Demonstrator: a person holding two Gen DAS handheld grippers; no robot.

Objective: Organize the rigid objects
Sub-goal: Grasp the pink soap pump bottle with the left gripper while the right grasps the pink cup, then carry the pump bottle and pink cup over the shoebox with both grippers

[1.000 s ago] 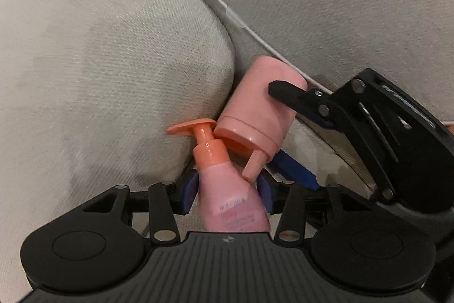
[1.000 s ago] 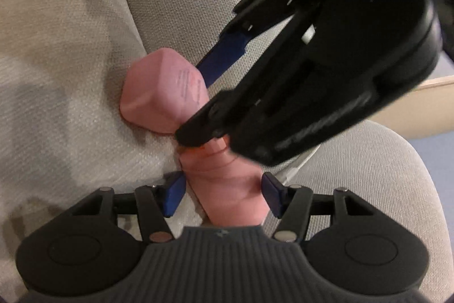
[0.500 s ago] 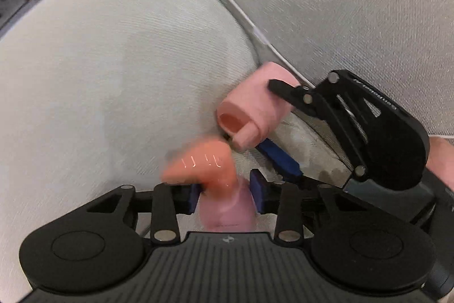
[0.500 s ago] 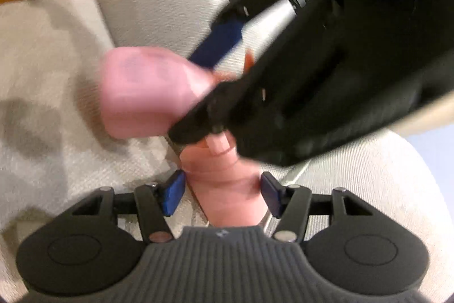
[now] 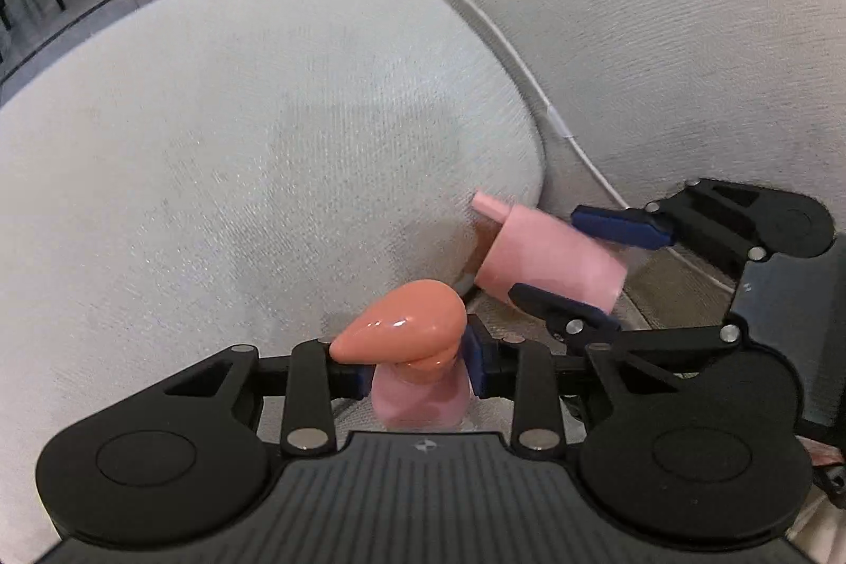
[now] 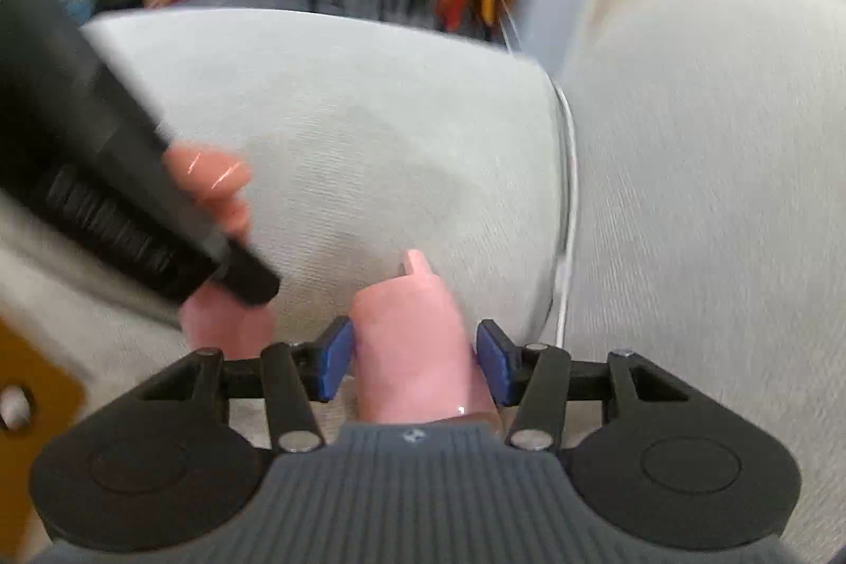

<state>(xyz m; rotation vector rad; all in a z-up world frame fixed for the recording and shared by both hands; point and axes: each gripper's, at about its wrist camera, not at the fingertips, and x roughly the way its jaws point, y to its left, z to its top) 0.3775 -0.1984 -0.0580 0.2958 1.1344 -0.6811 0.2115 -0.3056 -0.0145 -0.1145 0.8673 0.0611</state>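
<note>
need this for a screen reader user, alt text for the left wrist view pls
The left gripper clamps a pink pump bottle with an orange pump head, while the right gripper holds a second pink bottle beside it, over a grey sofa cushion.

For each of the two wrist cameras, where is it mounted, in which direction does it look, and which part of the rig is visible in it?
Left wrist: sits on the left gripper, looking along its fingers over the grey sofa cushion; its jaws clamp the pink pump bottle, and the right gripper shows at the right.
Right wrist: sits on the right gripper, facing the same cushion and the blurred room beyond; its jaws clamp the pink bottle, and the left gripper's black body crosses at the left.
Shared: both bottles, the cushion, the white cable.
</note>
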